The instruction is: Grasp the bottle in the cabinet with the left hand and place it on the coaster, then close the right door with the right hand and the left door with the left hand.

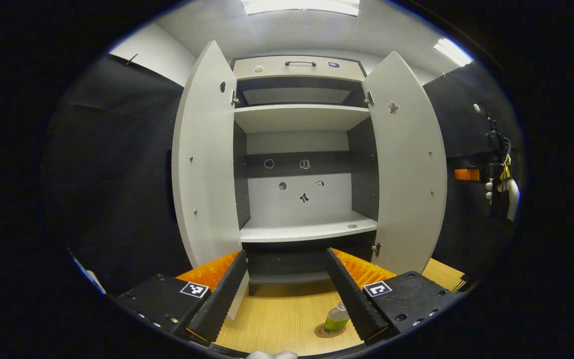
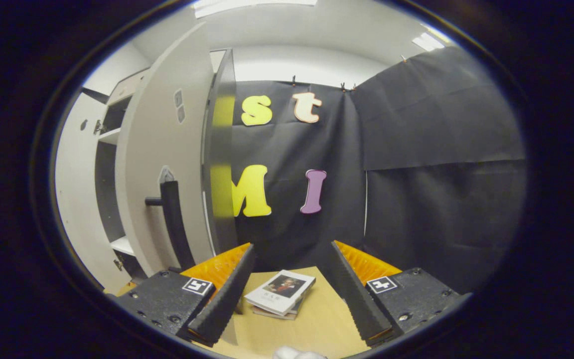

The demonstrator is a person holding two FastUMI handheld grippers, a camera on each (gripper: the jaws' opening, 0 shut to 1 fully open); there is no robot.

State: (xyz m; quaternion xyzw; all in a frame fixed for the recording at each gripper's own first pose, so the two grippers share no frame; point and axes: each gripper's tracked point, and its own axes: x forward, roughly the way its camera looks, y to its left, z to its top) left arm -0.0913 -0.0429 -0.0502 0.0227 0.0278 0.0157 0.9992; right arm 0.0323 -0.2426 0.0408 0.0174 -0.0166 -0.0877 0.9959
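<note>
Bottle (image 1: 337,317) already stands on the coaster (image 1: 328,331), at five o'clock past my left gripper (image 1: 287,299), jaws spread and empty. Right gripper (image 2: 287,299) likewise gapes; its door handle (image 2: 173,224), at ten o'clock, looks rigid: I'd push mid-bar.

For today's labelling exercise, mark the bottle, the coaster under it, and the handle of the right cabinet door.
bottle (image 1: 337,318): left gripper view, on its green body.
coaster (image 1: 323,331): left gripper view, on its bare left rim.
right door handle (image 2: 173,219): right gripper view, on the dark vertical bar.
</note>
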